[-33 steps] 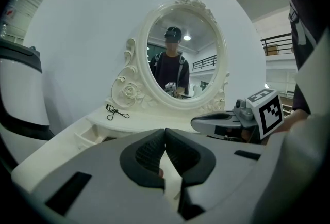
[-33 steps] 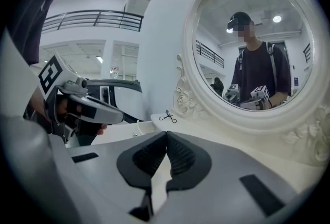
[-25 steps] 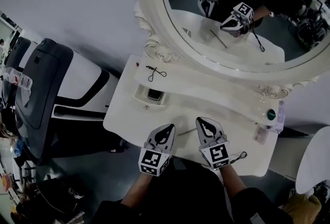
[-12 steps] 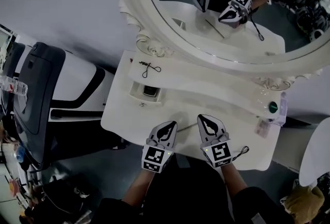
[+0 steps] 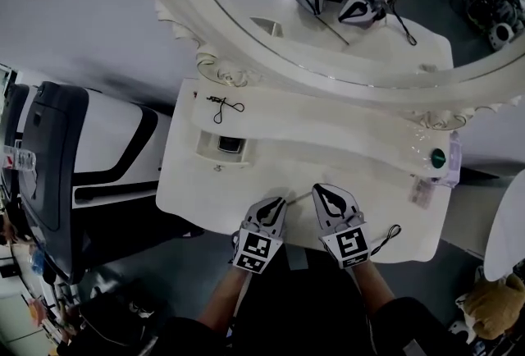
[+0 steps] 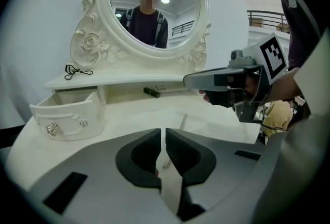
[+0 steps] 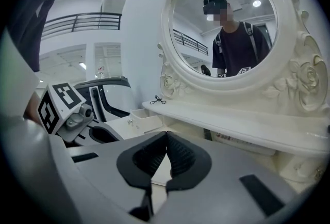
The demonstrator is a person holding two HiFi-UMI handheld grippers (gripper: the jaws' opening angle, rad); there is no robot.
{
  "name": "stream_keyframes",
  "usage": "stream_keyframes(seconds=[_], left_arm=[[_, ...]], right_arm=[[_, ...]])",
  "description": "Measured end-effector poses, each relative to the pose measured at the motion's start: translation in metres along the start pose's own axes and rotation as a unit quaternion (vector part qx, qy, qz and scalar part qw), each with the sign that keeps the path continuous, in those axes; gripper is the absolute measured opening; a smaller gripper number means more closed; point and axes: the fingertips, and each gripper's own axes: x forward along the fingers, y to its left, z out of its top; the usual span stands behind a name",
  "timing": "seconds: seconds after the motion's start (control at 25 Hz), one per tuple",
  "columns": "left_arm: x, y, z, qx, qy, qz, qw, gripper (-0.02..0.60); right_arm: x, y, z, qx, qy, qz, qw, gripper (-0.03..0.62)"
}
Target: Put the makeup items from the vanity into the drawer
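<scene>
A thin pale makeup stick (image 5: pixel 299 198) lies on the white vanity top (image 5: pixel 205 186), between my two grippers. My left gripper (image 5: pixel 275 205) hovers at the table's front edge, just left of the stick (image 6: pixel 181 120), with its jaws together and nothing in them. Just right of the stick, my right gripper (image 5: pixel 325 193) is shut and empty too. The small drawer (image 5: pixel 225 147) at the left stands open (image 6: pixel 67 114) with a dark item inside. An eyelash curler (image 5: pixel 223 106) rests on the shelf. A dark tube (image 6: pixel 152 92) lies under the shelf.
A big oval mirror (image 5: pixel 344 18) rises behind the shelf. A green-capped item (image 5: pixel 438 156) and a pink packet (image 5: pixel 422 194) sit at the right end. A black and white machine (image 5: pixel 74 157) stands left of the vanity.
My left gripper has come down toward the tabletop and rolled a little. The right gripper has sunk slightly. Both stay shut, and the stick has not moved.
</scene>
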Motion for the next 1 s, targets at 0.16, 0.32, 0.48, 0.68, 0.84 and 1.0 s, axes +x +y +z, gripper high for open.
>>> stream_keyframes(seconds=[0.16, 0.32, 0.48, 0.68, 0.84, 1.0], left_arm=[[0.016, -0.006, -0.023, 0.022, 0.047, -0.024, 0.9984, 0.054], [0.026, -0.007, -0.037, 0.063, 0.101, -0.04, 0.9921, 0.075], [0.031, -0.009, -0.045, 0.084, 0.145, -0.06, 0.984, 0.081], [0.033, -0.01, -0.047, 0.098, 0.164, -0.065, 0.9795, 0.081], [0.033, -0.009, -0.048, 0.105, 0.164, -0.063, 0.9788, 0.08], [0.033, -0.008, -0.047, 0.104, 0.16, -0.061, 0.9799, 0.063]], right_arm=[[0.0, -0.003, -0.01, 0.008, 0.007, -0.003, 1.0, 0.021], [0.0, -0.008, -0.018, 0.013, 0.014, -0.008, 1.0, 0.021], [-0.001, -0.01, -0.024, 0.018, 0.02, -0.012, 1.0, 0.021], [-0.001, -0.012, -0.027, 0.022, 0.021, -0.016, 0.999, 0.021], [0.0, -0.012, -0.028, 0.022, 0.02, -0.018, 0.999, 0.021], [0.0, -0.012, -0.029, 0.02, 0.022, -0.018, 0.999, 0.023]])
